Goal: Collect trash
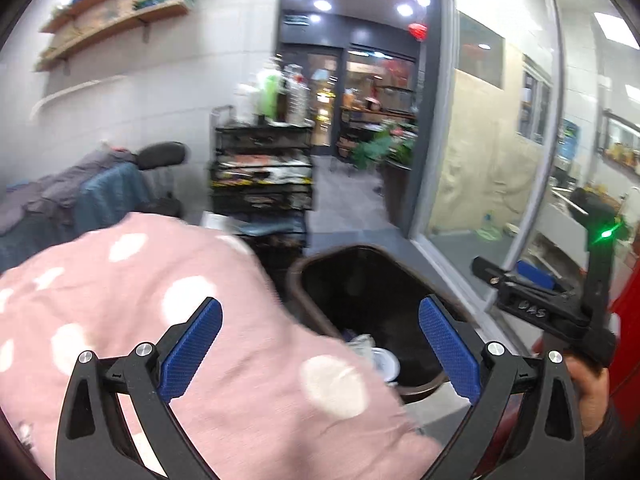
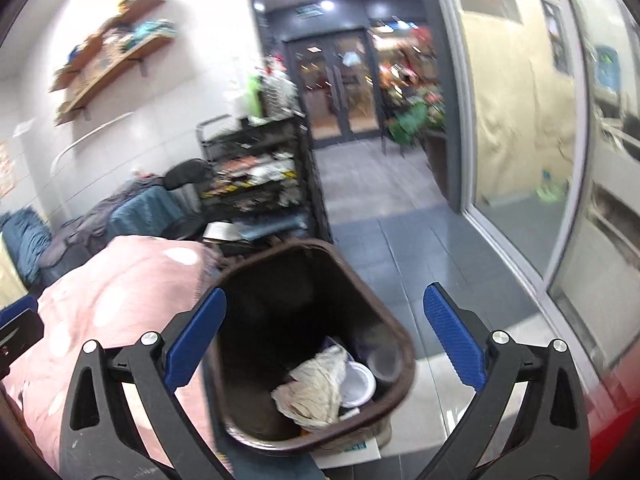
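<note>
Both tools are seen with their blue pads spread wide and nothing gripped: the left gripper [image 1: 320, 356] is held above the pink dotted cloth [image 1: 168, 320], at the near edge of the bin, and the right gripper [image 2: 325, 344] is held directly over the brown trash bin [image 2: 400, 344]. The right tool and the hand [image 1: 588, 384] holding it are also caught at the right edge of the left wrist view. Inside the bin, a crumpled pale wad [image 2: 316, 384] is seen lying beside a white round lid or cup [image 2: 358, 384], with darker items beneath that cannot be made out. The step in hand is judged to be a drop-off just completed, since the trash is lying in the bin and both sets of jaws are empty. For the next move, more litter would have to be located; none is clearly shown on the grey tiled floor [image 2: 400, 240], so the tools would need to be swung away from the bin, kept spread, and lowered over whatever piece is found.
</note>
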